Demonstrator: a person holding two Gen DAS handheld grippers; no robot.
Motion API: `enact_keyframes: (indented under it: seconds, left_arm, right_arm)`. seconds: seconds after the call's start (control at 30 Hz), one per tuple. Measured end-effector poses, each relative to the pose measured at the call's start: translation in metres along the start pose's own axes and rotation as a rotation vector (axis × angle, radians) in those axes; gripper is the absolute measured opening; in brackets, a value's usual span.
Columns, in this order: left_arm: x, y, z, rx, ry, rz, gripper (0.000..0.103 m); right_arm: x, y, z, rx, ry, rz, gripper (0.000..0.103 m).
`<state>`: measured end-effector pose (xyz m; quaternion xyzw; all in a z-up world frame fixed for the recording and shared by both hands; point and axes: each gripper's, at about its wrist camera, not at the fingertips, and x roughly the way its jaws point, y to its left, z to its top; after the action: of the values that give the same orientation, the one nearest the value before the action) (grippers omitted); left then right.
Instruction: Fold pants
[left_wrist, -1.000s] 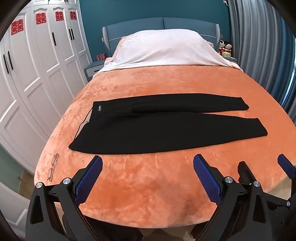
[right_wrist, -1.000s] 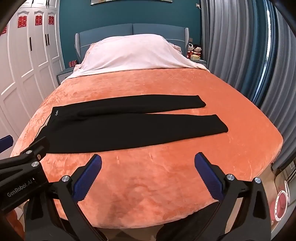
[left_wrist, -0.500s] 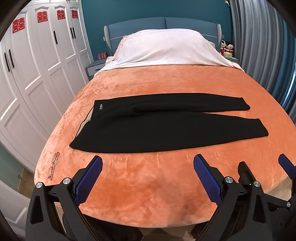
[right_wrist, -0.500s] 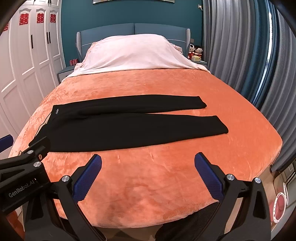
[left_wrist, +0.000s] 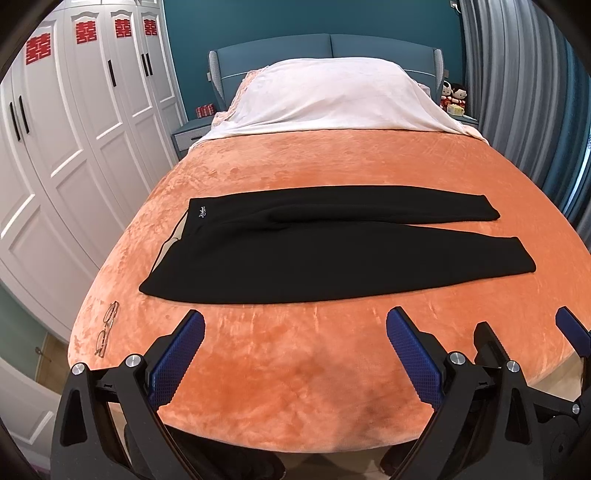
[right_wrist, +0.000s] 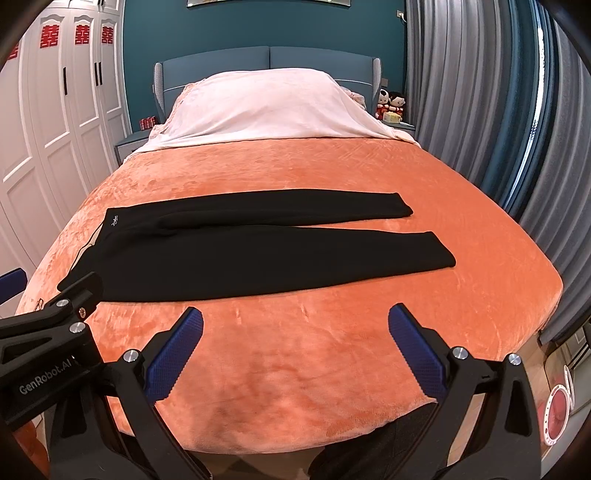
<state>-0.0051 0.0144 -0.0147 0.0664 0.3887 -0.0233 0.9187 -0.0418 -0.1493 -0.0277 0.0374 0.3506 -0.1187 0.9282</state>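
Left gripper: two matte black, angular plastic fingers, each lined on its inner face with a blue cross-hatched rubber pad and fixed with round silver screws. Right gripper: the same black fingers, blue textured pads and silver screws. At nine o'clock in the right wrist view, the left gripper's black body carries white "GenRobot.AI" lettering.

Black pants flat across the orange bed, waistband toward its left edge, right gripper spread wide above the near edge, left gripper beside it
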Motion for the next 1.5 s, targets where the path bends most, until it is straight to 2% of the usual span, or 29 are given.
enact_keyframes:
  seconds: [1.5]
  left_arm:
    - [-0.0045, 0.0006, 0.0041, 0.001, 0.000, 0.002, 0.097]
  right_arm:
    - [-0.0015, 0.0032, -0.0022, -0.004, 0.004, -0.001, 0.098]
